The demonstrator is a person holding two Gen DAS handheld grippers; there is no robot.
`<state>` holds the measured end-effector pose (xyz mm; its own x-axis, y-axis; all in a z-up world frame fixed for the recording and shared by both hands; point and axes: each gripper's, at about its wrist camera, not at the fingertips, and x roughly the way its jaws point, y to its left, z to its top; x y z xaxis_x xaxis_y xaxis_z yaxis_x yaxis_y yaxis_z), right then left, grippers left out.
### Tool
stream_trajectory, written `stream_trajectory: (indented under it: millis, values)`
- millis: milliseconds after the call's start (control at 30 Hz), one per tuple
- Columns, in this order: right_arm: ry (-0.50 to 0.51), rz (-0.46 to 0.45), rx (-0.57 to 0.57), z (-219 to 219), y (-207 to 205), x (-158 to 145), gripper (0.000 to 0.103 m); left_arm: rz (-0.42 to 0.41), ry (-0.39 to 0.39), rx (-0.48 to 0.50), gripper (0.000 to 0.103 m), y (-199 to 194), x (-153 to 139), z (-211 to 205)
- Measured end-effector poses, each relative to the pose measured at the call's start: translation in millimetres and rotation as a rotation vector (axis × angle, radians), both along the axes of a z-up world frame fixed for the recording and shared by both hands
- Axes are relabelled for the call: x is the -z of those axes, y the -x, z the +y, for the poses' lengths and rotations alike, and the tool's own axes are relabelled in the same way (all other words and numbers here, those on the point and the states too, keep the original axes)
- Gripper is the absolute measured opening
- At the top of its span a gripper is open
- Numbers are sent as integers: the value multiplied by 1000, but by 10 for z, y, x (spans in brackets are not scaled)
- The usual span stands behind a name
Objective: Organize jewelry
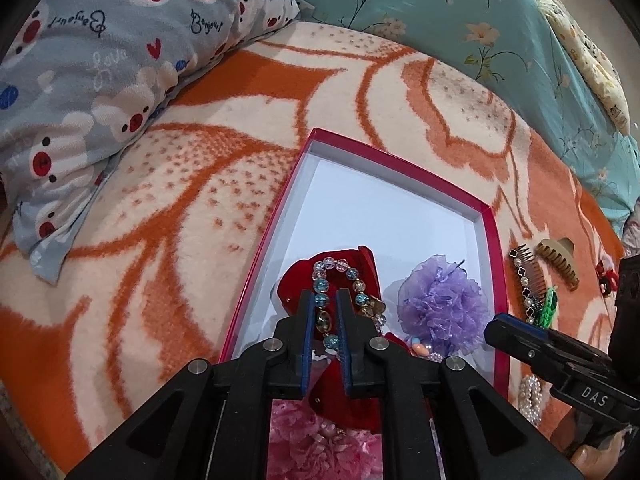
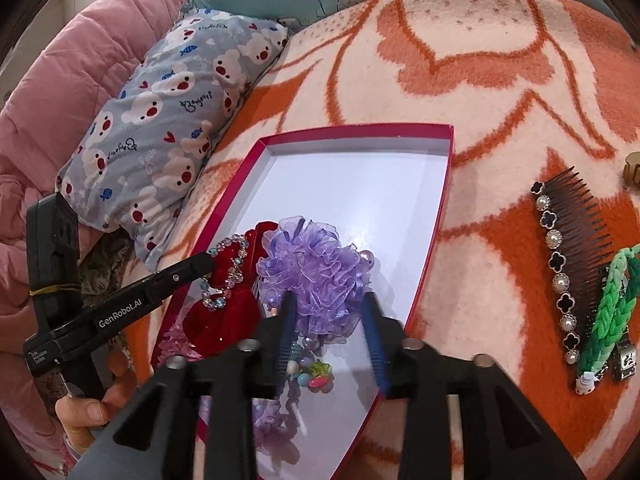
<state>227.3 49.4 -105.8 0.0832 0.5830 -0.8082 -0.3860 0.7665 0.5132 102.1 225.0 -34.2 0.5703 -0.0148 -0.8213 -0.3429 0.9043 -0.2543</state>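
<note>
Bead bracelet (image 1: 336, 300) btwn near-shut left gripper (image 1: 329, 298), on red bow (image 1: 360, 280) in box (image 1: 496, 264).

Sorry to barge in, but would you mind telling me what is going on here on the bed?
A person with a claw in each hand is sorting hair accessories and jewelry into a red box on an orange blanket. The left claw straddles a beaded bracelet lying on a red bow in the box. The right claw stands open over a purple scrunchie. A comb, a green braid and a tan clip still lie outside.
</note>
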Motion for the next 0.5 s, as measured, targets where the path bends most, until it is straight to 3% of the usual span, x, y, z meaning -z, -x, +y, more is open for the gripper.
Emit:
stream_trajectory:
  millis: [67,500]
  values:
    - [-8,1,3,-28,9,-26,37,-3,1,1,22,22,-29,-9]
    - [-22,-36,78,-607,44,-256,37,-49,20,6,32,219,-264,-128]
